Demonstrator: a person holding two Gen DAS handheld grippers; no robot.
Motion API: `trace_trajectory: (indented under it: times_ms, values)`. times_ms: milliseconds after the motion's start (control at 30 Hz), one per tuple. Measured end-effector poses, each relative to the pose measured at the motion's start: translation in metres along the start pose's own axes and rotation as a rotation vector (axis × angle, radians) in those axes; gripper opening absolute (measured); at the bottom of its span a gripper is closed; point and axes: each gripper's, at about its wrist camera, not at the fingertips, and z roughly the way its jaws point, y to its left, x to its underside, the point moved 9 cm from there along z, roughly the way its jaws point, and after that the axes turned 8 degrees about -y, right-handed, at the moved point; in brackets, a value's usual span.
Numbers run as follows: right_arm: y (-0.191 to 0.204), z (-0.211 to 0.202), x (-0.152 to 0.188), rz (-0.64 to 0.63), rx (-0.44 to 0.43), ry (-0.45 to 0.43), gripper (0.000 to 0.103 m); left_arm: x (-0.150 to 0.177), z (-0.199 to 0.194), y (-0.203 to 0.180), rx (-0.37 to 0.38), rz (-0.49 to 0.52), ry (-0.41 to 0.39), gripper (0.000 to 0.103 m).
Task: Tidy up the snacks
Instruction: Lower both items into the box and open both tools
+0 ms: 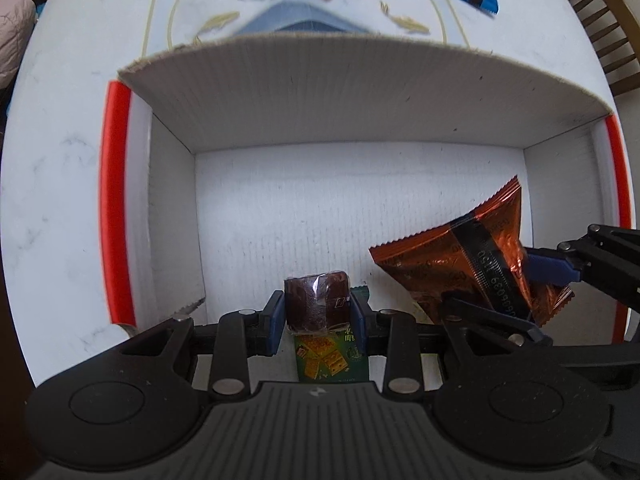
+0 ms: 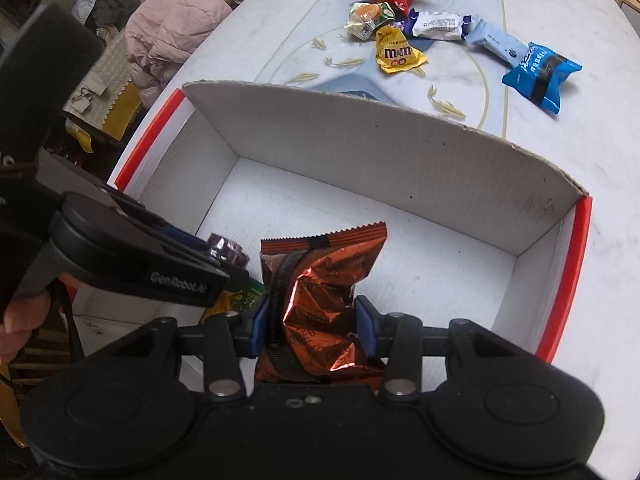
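The marble tabletop (image 2: 248,48) carries a white box (image 2: 400,148). Inside it, the left hand-held gripper (image 1: 318,312) clamps a dark wrapped snack (image 1: 318,304) and the right hand-held gripper (image 2: 316,328) clamps a copper packet (image 2: 324,292). A green packet (image 1: 330,356) is already stowed; six snacks (image 2: 400,54) beyond the box remain unsorted.

The right gripper (image 2: 316,330) held a crumpled copper snack packet (image 2: 320,300) between its closed jaws above the white cardboard box (image 2: 400,152), while the left gripper (image 2: 224,256) beside it gripped a small dark snack (image 2: 226,249), and more snacks (image 2: 400,54) lay on the surface (image 2: 560,12) beyond.
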Motion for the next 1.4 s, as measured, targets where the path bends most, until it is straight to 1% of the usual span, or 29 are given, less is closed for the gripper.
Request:
trace_trajectory:
  times_ms: [100,367,433,533,600,667,800,833,900,1033,1133,1233,1400]
  values:
    - [-0.001,0.002,-0.001,0.004,0.002,0.001,0.043,0.003,0.005,0.000,-0.009,-0.002,0.013,0.034]
    - [-0.001,0.005,-0.003,0.000,0.013,0.010,0.045,0.004,0.010,0.003,-0.001,-0.024,0.024,0.034]
    - [-0.001,0.005,-0.003,-0.003,0.020,0.010,0.047,0.005,0.009,0.004,-0.001,-0.026,0.021,0.036]
    - [-0.002,0.003,-0.003,-0.004,0.027,0.003,0.053,0.004,0.006,0.006,0.009,-0.041,0.017,0.041]
    - [-0.003,0.000,-0.004,-0.002,0.027,-0.006,0.058,0.004,0.004,0.005,0.018,-0.048,0.014,0.042]
    - [-0.003,-0.003,-0.005,0.003,0.021,-0.014,0.062,0.006,0.000,0.004,0.024,-0.050,0.006,0.044]
    - [-0.001,-0.015,-0.006,-0.010,0.017,-0.036,0.064,0.008,-0.010,0.002,0.041,-0.052,-0.020,0.047]
    - [-0.001,-0.018,-0.006,-0.010,0.017,-0.042,0.065,0.008,-0.014,0.002,0.045,-0.052,-0.029,0.047]
    - [-0.001,-0.026,-0.007,-0.007,0.015,-0.057,0.071,0.008,-0.023,0.003,0.054,-0.056,-0.048,0.048]
    - [0.001,-0.043,-0.011,-0.014,0.008,-0.091,0.073,0.006,-0.043,0.003,0.072,-0.054,-0.101,0.049]
    - [0.003,-0.056,-0.016,-0.018,0.005,-0.123,0.076,0.003,-0.060,0.001,0.077,-0.051,-0.155,0.049]
    - [0.005,-0.070,-0.023,-0.028,0.006,-0.156,0.077,-0.002,-0.075,0.001,0.059,-0.039,-0.222,0.049]
    - [0.005,-0.093,-0.041,-0.040,0.018,-0.222,0.082,-0.014,-0.105,0.004,0.045,-0.028,-0.323,0.049]
